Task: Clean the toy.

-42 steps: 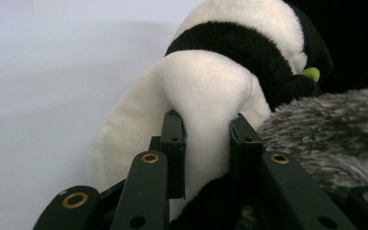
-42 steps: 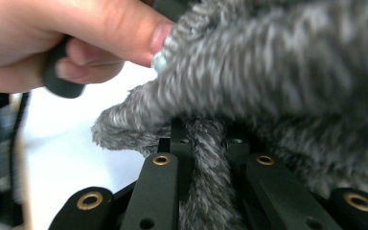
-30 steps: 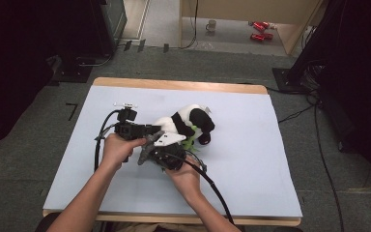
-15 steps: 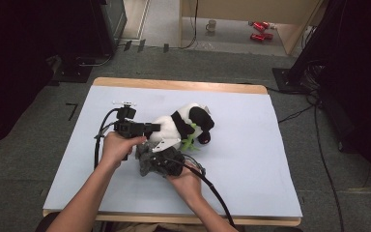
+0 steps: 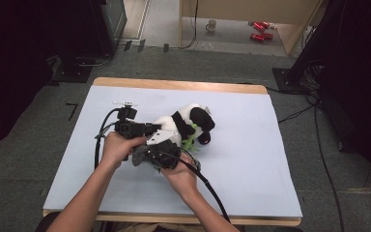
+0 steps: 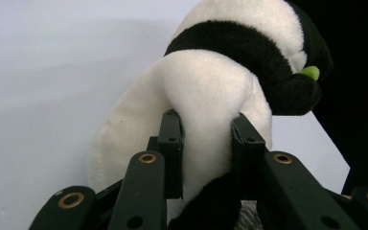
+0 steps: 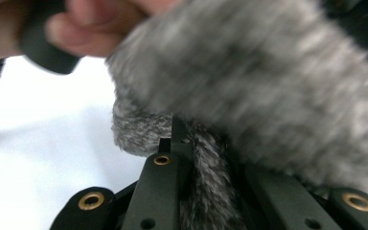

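Left fingers [image 6: 172, 143] pinching plush panda's [image 6: 211, 91] rounded white fur, right fingers [image 7: 182, 139] clamped on fuzzy grey fabric [image 7: 258, 96].

A: What is blurred? The grey fur [image 7: 268, 81] in the right gripper view, and the hand [image 7: 100, 19] above it runs off the top edge.

B: In the high view, the hands cover the right gripper [image 5: 157, 153]; its jaws can't be made out. The panda [image 6: 220, 96] hides the left gripper's [image 6: 206, 143] pad faces.

A: The small red things [image 5: 258, 30] on the floor?

B: Too small to tell.
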`<state>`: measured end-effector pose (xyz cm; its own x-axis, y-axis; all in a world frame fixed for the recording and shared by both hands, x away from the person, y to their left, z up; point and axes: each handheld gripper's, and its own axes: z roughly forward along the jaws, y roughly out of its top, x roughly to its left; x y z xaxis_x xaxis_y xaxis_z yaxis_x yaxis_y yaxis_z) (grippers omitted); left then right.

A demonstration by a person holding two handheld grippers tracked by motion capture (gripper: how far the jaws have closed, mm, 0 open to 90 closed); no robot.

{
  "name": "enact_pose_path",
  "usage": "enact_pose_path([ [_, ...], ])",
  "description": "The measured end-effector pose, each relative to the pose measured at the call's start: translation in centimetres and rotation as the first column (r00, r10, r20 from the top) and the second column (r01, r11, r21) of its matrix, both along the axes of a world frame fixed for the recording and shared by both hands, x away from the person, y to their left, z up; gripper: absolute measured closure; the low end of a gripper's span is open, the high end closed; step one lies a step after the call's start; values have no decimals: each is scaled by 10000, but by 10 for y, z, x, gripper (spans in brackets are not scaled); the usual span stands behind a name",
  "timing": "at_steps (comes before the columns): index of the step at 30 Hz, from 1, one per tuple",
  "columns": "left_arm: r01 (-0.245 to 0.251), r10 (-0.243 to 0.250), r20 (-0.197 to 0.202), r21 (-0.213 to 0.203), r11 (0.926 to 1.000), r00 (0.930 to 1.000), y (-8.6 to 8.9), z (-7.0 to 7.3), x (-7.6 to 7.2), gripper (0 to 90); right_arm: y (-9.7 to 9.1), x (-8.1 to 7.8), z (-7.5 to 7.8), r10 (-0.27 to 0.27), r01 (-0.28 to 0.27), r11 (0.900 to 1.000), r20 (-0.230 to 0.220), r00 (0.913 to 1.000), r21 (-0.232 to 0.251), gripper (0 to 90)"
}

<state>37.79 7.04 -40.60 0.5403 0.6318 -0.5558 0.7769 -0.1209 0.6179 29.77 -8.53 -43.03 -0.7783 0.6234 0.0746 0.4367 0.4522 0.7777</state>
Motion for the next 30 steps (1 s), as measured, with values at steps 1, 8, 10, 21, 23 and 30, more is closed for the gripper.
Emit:
enact_pose_path([
  [1, -16, 16, -9, -4, 10000, 10000, 0, 0, 0, 717, 0, 2, -1, -58, 58, 10000, 39, 10000, 75, 811],
  [8, -74, 74, -126, 25, 10000, 9999, 1, -2, 1, 712, 2, 6, -19, -211, 206, 9997, 583, 9981, 105, 814],
  [10, -63, 64, -127, 39, 10000, 9999, 1, -2, 1, 711, 3, 6, -23, -191, 195, 9998, 667, 9976, -52, 816],
  [21, -65, 65, -58, 55, 10000, 10000, 3, -1, 2, 707, 1, 8, -37, -90, 116, 9966, 325, 9994, -815, 817],
  [23, -45, 45, -41, 57, 10000, 10000, 4, -1, 2, 708, -3, 8, -38, -134, 150, 9966, 199, 9997, -805, 817],
  [30, -143, 143, -40, 19, 9999, 9999, 8, -1, 4, 710, -14, 9, -42, -321, 298, 9964, -277, 9991, -791, 816],
])
